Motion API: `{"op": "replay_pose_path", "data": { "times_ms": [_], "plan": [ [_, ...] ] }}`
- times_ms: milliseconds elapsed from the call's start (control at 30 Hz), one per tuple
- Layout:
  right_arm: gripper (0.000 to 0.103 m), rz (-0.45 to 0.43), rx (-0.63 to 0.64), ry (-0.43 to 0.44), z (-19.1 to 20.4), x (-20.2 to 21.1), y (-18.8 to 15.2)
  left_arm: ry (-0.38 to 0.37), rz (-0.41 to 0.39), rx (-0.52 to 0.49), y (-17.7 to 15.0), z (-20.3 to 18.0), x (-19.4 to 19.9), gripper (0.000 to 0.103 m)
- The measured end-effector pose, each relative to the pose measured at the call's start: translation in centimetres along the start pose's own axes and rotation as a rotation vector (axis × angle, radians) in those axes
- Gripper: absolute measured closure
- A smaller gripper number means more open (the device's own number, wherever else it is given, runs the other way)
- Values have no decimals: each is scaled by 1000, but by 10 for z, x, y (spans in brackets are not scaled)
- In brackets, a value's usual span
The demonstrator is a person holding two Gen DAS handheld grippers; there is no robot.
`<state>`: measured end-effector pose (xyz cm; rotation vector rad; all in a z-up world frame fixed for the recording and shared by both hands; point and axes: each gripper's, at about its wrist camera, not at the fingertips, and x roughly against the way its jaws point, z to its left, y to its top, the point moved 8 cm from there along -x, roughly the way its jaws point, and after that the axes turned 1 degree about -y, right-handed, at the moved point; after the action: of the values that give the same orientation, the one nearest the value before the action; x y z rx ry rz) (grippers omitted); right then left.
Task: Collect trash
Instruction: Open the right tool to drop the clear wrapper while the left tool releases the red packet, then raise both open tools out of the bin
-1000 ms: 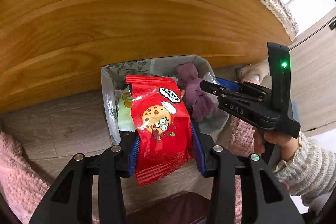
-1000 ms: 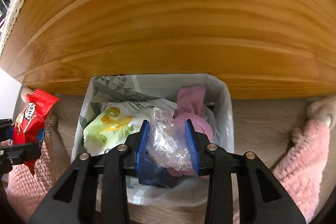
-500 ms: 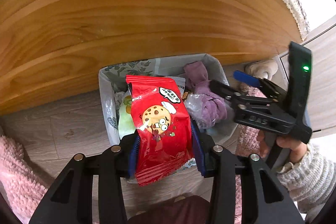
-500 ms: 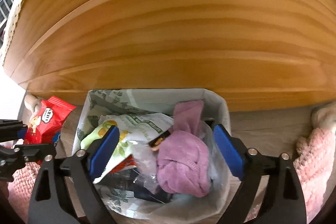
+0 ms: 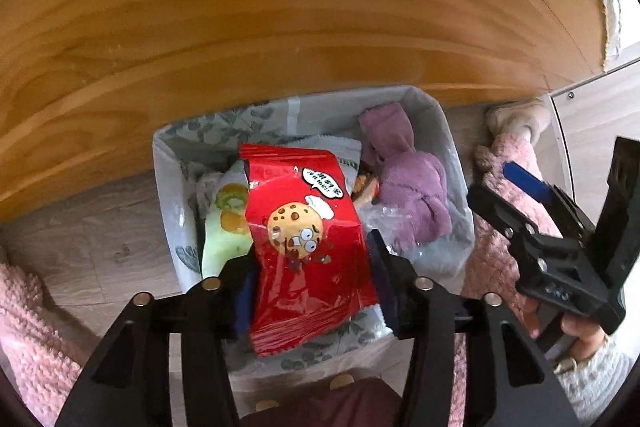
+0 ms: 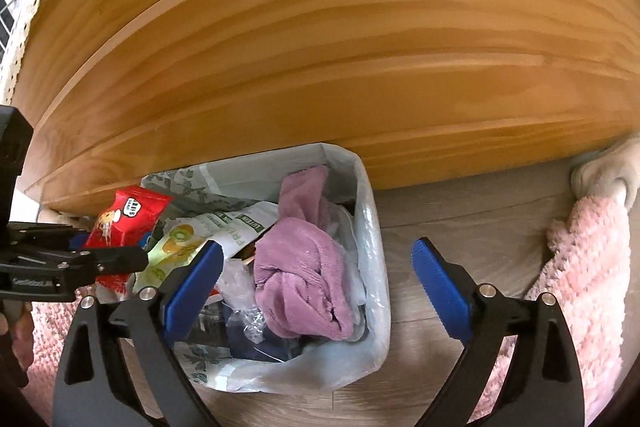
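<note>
The trash bin (image 5: 176, 183), lined with a leaf-printed bag, stands on the wood-look floor (image 6: 460, 211) hard against the wooden furniture panel (image 5: 280, 7), which closes off the whole far side. The bin is already crowded: a purple cloth (image 6: 304, 259) is heaped at its right, a green fruit-print packet (image 6: 176, 243) lies at its left, and crumpled clear plastic (image 6: 240, 283) sits low at the near side.

The left gripper (image 5: 312, 263) hangs directly above the bin with the red cookie wrapper (image 5: 304, 235) between its jaws. The jaws are opening; the wrapper is not yet clear of them, with its left edge against the left pad and a sliver of gap at the right pad. The wrapper's upper end overlaps the green packet.

The right gripper (image 6: 316, 287) stands wide open and empty, its left finger over the near rim of the bin, its right finger over bare floor beside the bin. In the left wrist view it sits just to the right of the bin, held by a hand (image 5: 580, 331) in a knitted sleeve.

Pink fuzzy fabric (image 6: 580, 267) borders the floor on both sides, and a pale slipper (image 6: 608, 171) lies at the foot of the panel to the right. Open floor lies between the bin's right wall and that pink fabric; to the left the bin has a narrower strip of floor
</note>
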<state>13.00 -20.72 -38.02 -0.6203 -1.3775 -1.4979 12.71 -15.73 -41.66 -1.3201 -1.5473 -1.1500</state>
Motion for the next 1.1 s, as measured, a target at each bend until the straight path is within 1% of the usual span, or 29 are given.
{"op": "replay_pose_path", "data": {
  "times_ms": [33, 67, 133, 167, 233, 367, 533, 700, 800, 833, 933, 967, 1000, 1100],
  "plan": [
    [12, -2, -3, 1, -1, 0, 0, 5, -8, -3, 2, 0, 1, 45],
    [12, -5, -7, 2, -2, 1, 1, 15, -17, -2, 3, 0, 4, 34],
    [12, -6, -10, 3, -2, -2, 0, 27, -36, 11, 6, 3, 9, 22],
    [12, -6, -10, 4, -2, -2, 0, 25, -42, 19, 6, 4, 11, 17],
    [12, -6, -8, 3, -1, -3, 0, 28, -52, 41, 7, 9, 16, 13],
    [12, -10, 5, 3, 3, -3, 0, 38, -65, 68, 6, 18, 23, 13],
    [12, -16, 24, 2, 7, 0, 0, 57, -77, 68, 1, 24, 33, 13],
    [12, -15, 8, 23, 9, 7, 0, 73, -97, 65, -3, 26, 40, 13],
    [12, -28, 20, 21, 14, 15, 2, 59, -118, 67, -4, 24, 49, 11],
    [12, -32, 24, 22, 15, 18, 2, 44, -124, 67, -4, 23, 52, 11],
    [12, -39, 40, 22, 20, 25, 2, 37, -158, 57, -3, 18, 63, 11],
    [11, -42, 49, 20, 22, 27, 2, 33, -166, 56, -4, 16, 66, 11],
    [8, -45, 54, 17, 24, 29, 1, 27, -180, 54, -4, 14, 70, 11],
    [8, -66, 65, 5, 27, 36, 2, 22, -205, 50, -6, 10, 78, 9]
  ]
}}
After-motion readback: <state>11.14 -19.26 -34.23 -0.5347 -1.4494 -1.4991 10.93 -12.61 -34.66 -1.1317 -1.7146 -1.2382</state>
